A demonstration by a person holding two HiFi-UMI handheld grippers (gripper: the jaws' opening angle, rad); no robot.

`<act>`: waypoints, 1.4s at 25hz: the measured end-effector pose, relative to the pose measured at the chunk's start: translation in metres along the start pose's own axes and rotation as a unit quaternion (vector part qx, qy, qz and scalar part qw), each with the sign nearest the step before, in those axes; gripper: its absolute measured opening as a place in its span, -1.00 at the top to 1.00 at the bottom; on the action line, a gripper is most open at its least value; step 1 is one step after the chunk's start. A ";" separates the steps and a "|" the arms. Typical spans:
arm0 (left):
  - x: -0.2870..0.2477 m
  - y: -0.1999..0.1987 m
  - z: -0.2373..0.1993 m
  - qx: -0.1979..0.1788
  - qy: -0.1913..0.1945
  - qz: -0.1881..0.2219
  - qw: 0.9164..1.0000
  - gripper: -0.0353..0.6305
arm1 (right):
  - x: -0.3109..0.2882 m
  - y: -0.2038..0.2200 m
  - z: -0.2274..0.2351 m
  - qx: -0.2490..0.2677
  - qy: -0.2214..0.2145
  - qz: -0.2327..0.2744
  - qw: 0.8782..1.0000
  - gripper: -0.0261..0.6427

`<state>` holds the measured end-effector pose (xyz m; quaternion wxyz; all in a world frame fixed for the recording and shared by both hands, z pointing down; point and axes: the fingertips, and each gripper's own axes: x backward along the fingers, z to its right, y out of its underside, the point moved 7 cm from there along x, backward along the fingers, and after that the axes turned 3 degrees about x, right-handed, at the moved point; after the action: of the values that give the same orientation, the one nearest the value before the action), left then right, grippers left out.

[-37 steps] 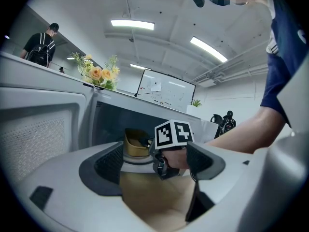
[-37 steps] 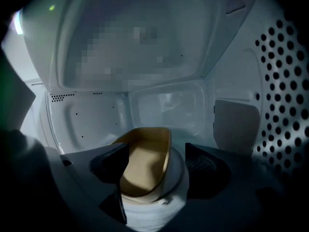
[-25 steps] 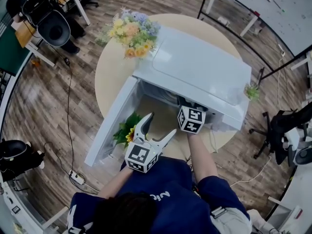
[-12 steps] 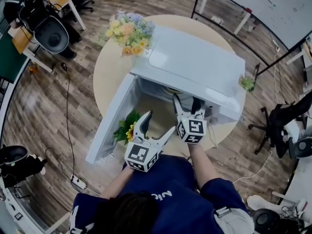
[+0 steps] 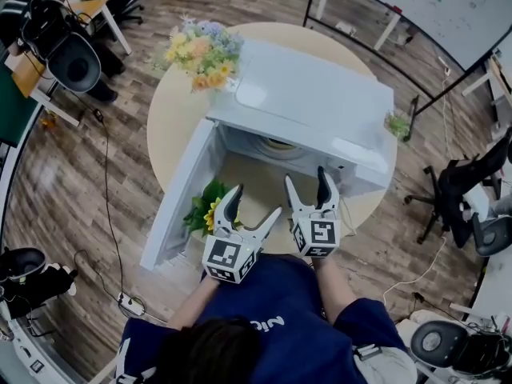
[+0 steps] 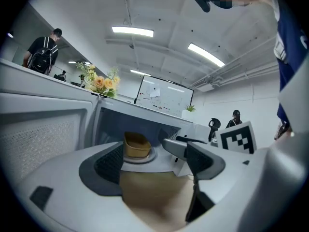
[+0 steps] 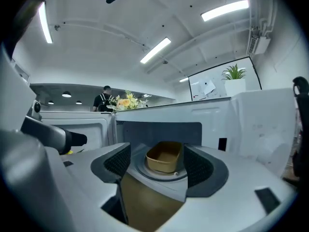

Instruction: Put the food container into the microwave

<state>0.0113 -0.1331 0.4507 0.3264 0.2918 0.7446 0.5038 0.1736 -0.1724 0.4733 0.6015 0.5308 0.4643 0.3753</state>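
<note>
Food container (image 7: 164, 157): tan and open-topped, sitting on the round turntable (image 7: 141, 170) inside the microwave (image 5: 312, 102). In the right gripper view it shows through the gap between the fingers, well beyond them and untouched.
Right fingers (image 7: 199, 164): wide apart, having just been closing a little, with nothing clamped between them.
Right gripper (image 5: 306, 184): outside the microwave, in front of its open cavity and pointing into it, with the tips near the front edge.
Left fingers (image 6: 107, 162): spread apart and empty (only the tabletop and the cavity with the container show through the gap).
Left gripper (image 5: 256, 202): just beside the right one on its left, near the open door, and angled toward the cavity.
Marker cubes: one sits on the rear of each gripper, close to the person's body.
Door (image 5: 180, 198): white, hinged at the microwave's left side, standing wide open.
Table (image 5: 172, 126): round and pale, carrying the microwave.
Bouquet (image 5: 200, 50): yellow, orange and pale blue flowers on the table, at the microwave's far left corner.
Sunflower bunch (image 5: 206, 210): green leaves and a yellow bloom, beside the open door and close to the left gripper's tips.
Person (image 5: 264, 334): wears a dark blue top and holds both grippers out from the chest.
</note>
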 end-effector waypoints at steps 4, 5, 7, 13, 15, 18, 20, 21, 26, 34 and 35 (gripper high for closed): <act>0.000 0.005 0.009 -0.051 0.010 -0.017 0.998 -0.30 | 0.028 0.003 0.000 0.033 0.020 -0.003 0.999 -0.04; -0.001 0.007 0.011 -0.060 0.013 -0.021 0.998 -0.30 | 0.035 0.004 0.000 0.041 0.025 -0.002 0.999 -0.03; -0.001 0.012 0.014 -0.060 0.019 -0.027 0.998 -0.30 | 0.047 0.006 0.000 0.044 0.032 -0.003 0.999 -0.02; 0.000 0.026 0.015 -0.052 0.020 -0.042 0.998 -0.30 | 0.081 0.026 0.000 0.027 0.043 -0.035 0.998 -0.02; 0.001 0.030 0.014 -0.053 0.016 -0.046 0.997 -0.30 | 0.088 0.032 -0.001 0.025 0.044 -0.044 0.998 -0.02; -0.001 0.029 0.018 -0.062 0.023 -0.048 0.997 -0.30 | 0.093 0.033 0.000 0.022 0.048 -0.052 0.997 -0.02; -0.002 0.028 0.022 -0.067 0.029 -0.049 0.996 -0.30 | 0.094 0.031 0.000 0.021 0.050 -0.050 0.997 -0.02; -0.002 0.028 0.023 -0.068 0.030 -0.049 0.996 -0.30 | 0.095 0.030 0.000 0.021 0.051 -0.048 0.997 -0.02; 0.002 0.028 0.025 -0.071 0.028 -0.044 0.996 -0.28 | 0.094 0.028 -0.003 0.032 0.042 -0.045 0.998 0.13; 0.012 0.027 0.018 -0.072 0.012 -0.035 0.997 0.60 | 0.092 0.021 -0.015 0.035 0.009 -0.042 0.998 0.85; 0.013 0.026 0.019 -0.074 0.013 -0.034 0.997 0.74 | 0.092 0.021 -0.016 0.035 0.009 -0.044 0.998 0.89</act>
<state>0.0206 -0.1043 0.4673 0.3540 0.2348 0.7188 0.5503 0.1854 -0.0778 0.4794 0.5946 0.5273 0.5048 0.3370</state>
